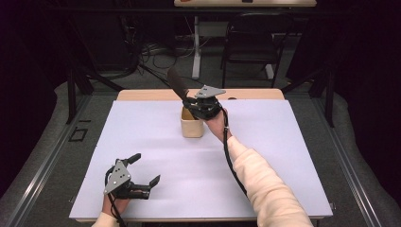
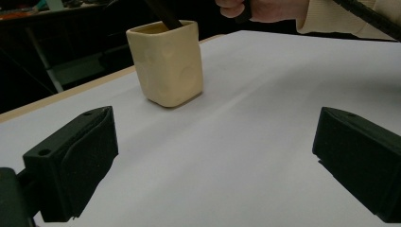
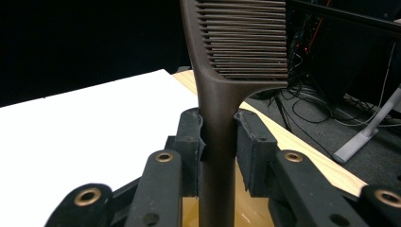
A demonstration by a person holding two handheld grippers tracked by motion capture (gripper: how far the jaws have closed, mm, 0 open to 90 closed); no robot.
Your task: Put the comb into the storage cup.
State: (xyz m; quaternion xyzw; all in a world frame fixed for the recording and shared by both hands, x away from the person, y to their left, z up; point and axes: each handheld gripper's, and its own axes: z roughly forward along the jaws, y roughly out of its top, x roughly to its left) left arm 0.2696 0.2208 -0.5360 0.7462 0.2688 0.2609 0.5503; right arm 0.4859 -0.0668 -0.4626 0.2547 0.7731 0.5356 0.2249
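The right gripper [image 3: 218,142] pinches the handle of a dark brown plastic comb [image 3: 222,85] between its fingers [image 3: 189,142], directly over the small cream-coloured square ceramic cup [image 1: 192,124] that stands near the far middle of the white-covered tabletop [image 1: 265,142]; the handle's lower end dips inside the cup. The left gripper [image 1: 142,170] hovers near the tabletop's near left corner, fingers spread wide, holding nothing.
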